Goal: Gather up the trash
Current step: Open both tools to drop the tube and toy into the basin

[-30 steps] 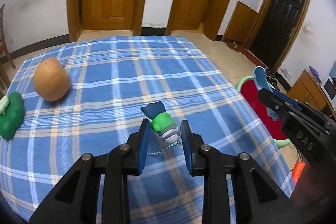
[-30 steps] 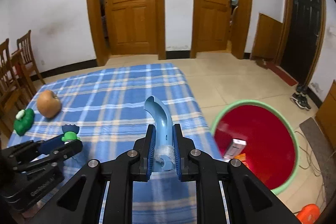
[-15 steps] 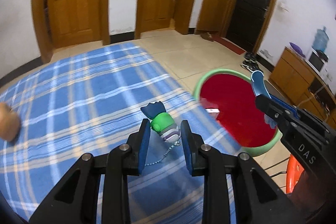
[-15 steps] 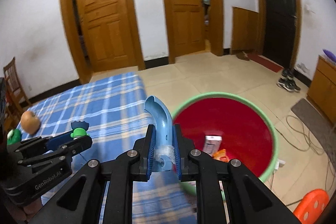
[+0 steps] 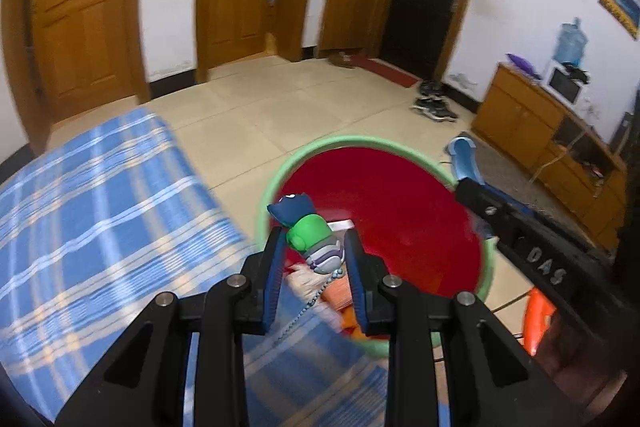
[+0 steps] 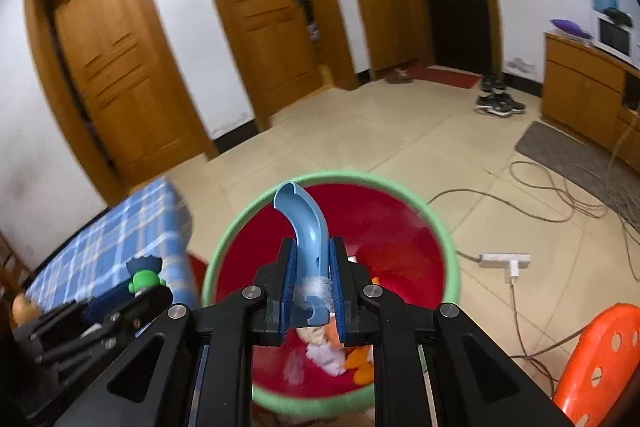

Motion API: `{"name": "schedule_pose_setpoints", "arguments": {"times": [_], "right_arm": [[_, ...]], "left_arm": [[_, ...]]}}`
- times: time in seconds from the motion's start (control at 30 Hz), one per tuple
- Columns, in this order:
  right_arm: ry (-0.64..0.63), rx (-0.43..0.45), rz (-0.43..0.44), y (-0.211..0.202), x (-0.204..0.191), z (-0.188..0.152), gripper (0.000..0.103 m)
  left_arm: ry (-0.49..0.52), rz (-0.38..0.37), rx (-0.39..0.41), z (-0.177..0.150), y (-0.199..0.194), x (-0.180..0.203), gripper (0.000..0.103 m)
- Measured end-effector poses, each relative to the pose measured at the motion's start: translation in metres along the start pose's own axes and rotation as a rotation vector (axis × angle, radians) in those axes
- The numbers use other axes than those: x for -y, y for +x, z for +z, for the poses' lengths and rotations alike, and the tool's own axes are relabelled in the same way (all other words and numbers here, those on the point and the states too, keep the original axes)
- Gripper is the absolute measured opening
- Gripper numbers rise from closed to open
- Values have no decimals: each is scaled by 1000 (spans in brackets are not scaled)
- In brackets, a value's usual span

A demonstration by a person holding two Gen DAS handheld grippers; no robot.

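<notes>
Around me I see two wooden doors, one dark door, a wooden cabinet [image 6: 580, 83], a pair of shoes [image 6: 498, 103], loose cables [image 6: 560, 203] with one white power strip [image 6: 506, 261] on the floor, and one orange plastic stool [image 6: 600, 355]. My left gripper [image 5: 312, 247] is clamped on the small green and navy toy figure with a bead chain [image 5: 310, 231], held over the near rim of the round red tub with a green rim [image 5: 486, 267]. My right gripper [image 6: 313, 269] is closed on the curved light-blue plastic channel piece [image 6: 306, 223], right above the tub, where a few scraps already lie. Nothing stands between either piece and the tub. A second ago both grippers were over the blue checked cloth surface [image 5: 100, 211]; now it sits to my left.
</notes>
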State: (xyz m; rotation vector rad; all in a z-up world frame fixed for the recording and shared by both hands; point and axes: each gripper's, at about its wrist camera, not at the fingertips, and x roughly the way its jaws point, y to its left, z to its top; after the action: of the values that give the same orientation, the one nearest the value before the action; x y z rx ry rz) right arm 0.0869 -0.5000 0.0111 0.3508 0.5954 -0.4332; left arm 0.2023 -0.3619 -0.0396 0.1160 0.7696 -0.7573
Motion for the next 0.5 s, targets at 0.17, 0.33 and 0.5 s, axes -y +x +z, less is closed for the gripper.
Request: {"name": "schedule_pose_setpoints", "arguments": {"times": [0.17,0.33,0.5], "right_arm": [[-1,8,-31,12,1,3,16],[1,-20,-37,26,5,4,16],[7,-24,-63,30,5,4,19]], "left_arm": [[49,-53,11,12,20,14,30],[72,-12,-40,20,45,19,30],[61,6,-42,20,51,16,30]]}}
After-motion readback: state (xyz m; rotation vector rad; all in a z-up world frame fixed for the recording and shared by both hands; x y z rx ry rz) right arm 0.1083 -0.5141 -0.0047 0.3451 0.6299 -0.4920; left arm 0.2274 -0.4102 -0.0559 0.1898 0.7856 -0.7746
